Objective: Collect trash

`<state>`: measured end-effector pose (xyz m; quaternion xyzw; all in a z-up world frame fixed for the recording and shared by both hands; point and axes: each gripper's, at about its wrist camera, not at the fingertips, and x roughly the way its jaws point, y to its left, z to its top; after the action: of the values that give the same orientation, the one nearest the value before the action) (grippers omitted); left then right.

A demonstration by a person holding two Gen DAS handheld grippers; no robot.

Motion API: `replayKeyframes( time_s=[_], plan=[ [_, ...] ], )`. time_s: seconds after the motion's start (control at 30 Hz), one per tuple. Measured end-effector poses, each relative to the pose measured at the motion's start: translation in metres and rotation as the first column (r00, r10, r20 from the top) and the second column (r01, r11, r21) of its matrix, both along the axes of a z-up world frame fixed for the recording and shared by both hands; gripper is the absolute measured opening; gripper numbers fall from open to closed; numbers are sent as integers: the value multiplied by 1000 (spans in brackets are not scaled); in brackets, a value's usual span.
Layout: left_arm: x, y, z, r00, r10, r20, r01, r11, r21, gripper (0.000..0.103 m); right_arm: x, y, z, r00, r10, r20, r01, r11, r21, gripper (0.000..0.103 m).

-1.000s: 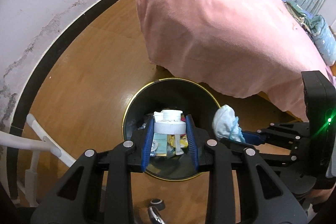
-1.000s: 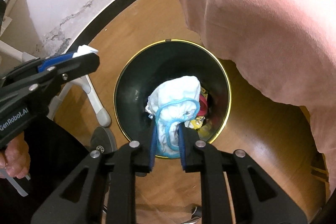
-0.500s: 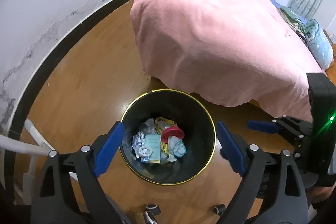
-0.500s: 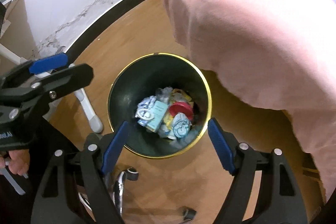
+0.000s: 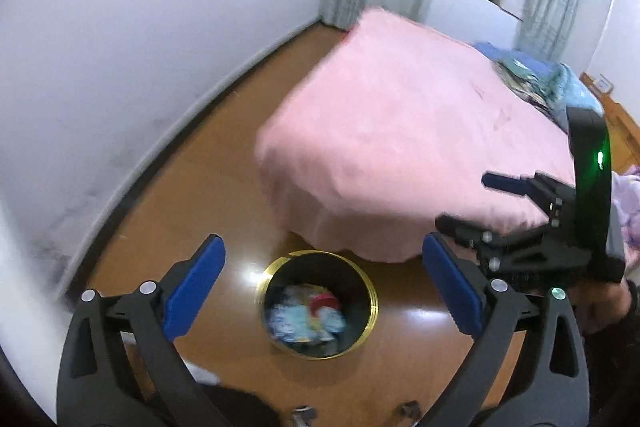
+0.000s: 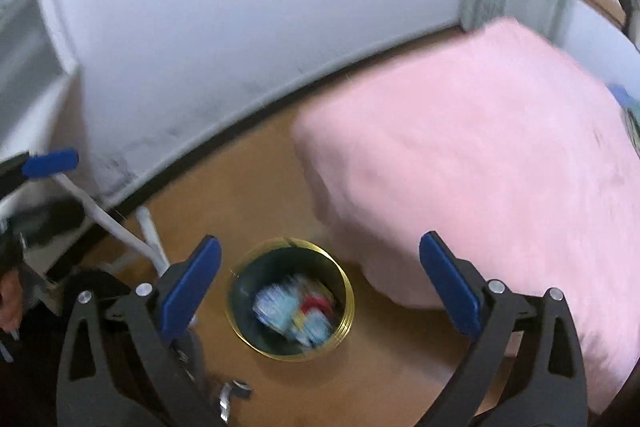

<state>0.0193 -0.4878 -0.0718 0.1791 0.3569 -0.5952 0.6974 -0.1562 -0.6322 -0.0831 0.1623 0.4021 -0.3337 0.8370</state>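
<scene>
A round black trash bin with a gold rim [image 5: 372, 291] [image 6: 347, 291] stands on the wooden floor beside the bed. It holds mixed trash [image 5: 308, 317] [image 6: 294, 317]: blue-white wrappers, a red lid, yellow bits. My left gripper [image 5: 324, 287] is open and empty, well above the bin. My right gripper [image 6: 320, 285] is open and empty, also high above the bin; it also shows at the right of the left wrist view [image 5: 470, 201].
A bed under a pink blanket [image 5: 400, 147] [image 6: 500, 167] fills the right side, overhanging near the bin. A white wall with a dark baseboard [image 5: 120, 67] runs on the left. White chair legs [image 6: 120, 227] stand left of the bin. Folded clothes [image 5: 536, 79] lie on the bed's far end.
Both grippers let go of their trash into the bin, opened wide, then rose and tilted up away from the bin, which now looks smaller and lower in both views.
</scene>
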Motion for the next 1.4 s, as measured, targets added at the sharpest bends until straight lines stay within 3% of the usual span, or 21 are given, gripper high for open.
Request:
replayKeyframes(
  time_s=[0.2,0.3,0.4,0.5,0.67,0.77,0.83,0.9,1.03,1.4],
  plan=[
    [59,122,64,973,214,86,-209,976,-68,96,103,83,68,967,230,112,-223,972,-76,96],
    [92,193,83,910,388,143,-380,921,-82,96,157,135,89,914,372,164,-359,927,-106,96],
    [116,266,96,801,560,210,-553,827,-98,96,199,188,102,852,483,202,-469,876,-116,96],
    [131,342,105,651,710,270,-710,695,-113,96,230,237,111,786,573,232,-561,819,-121,96],
    [132,431,109,470,828,305,-845,522,-116,96,262,302,113,696,679,232,-669,731,-133,96],
    [126,470,107,398,869,295,-886,447,-124,96,282,332,117,668,707,233,-701,703,-120,96],
    [124,488,106,365,887,283,-903,411,-125,96,284,346,117,649,723,236,-721,684,-114,96],
    [119,505,102,338,899,278,-916,382,-123,96,286,359,117,632,740,229,-737,666,-120,96],
    [112,523,102,311,906,286,-926,357,-125,96,285,378,116,603,772,199,-760,633,-150,96],
    [101,520,106,321,910,262,-919,366,-146,96,276,384,123,596,780,191,-757,625,-192,96]
  ],
)
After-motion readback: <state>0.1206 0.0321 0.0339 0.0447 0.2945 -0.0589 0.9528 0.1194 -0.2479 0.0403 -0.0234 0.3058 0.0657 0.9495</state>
